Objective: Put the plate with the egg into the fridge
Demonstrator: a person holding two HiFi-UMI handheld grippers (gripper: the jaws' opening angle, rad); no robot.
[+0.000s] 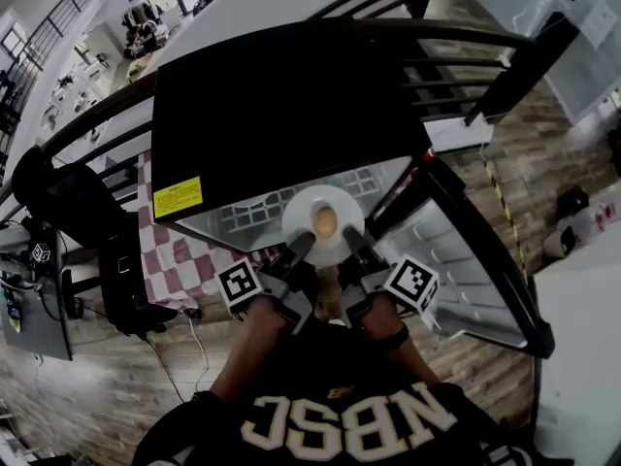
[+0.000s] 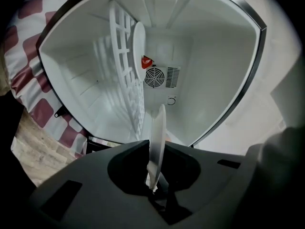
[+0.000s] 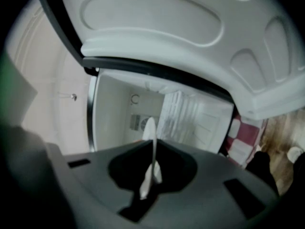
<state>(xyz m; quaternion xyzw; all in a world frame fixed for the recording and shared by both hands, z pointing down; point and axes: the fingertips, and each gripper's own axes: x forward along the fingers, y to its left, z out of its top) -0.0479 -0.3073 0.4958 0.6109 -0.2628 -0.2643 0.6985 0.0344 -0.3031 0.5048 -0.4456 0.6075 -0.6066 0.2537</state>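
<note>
The person is holding a white plate (image 1: 299,212) at the open mouth of a small black fridge (image 1: 281,105); one brownish egg (image 1: 325,221) is lying at the plate's middle. The left gripper (image 1: 299,249) is pinching the plate's near rim on its left side, and the right gripper (image 1: 351,243) is pinching the rim on its right; each gripper is carrying its cube of square markers (image 1: 240,282).

In the left gripper view the plate (image 2: 157,132) is showing edge-on, with the left gripper (image 2: 153,180) pressing its jaws on the rim; in the right gripper view the plate (image 3: 152,142) is likewise running up from the right gripper (image 3: 148,180), whose jaws are clamping on it. Whether the plate is touching the fridge cannot be told.

The fridge door (image 1: 456,260) is standing open at the right, showing its moulded white liner (image 3: 190,32); inside the white cavity a white wire shelf (image 2: 125,66) is sitting, with a round fan grille (image 2: 154,77) and a small red sticker (image 2: 147,62) on the back wall.

A yellow label (image 1: 178,198) is sticking to the fridge top, its print too small to read; a red-and-white checked cloth (image 1: 184,260) is lying under the fridge; large pale letters on the person's dark shirt (image 1: 344,420) are appearing reversed, looking like "NBSC".
</note>
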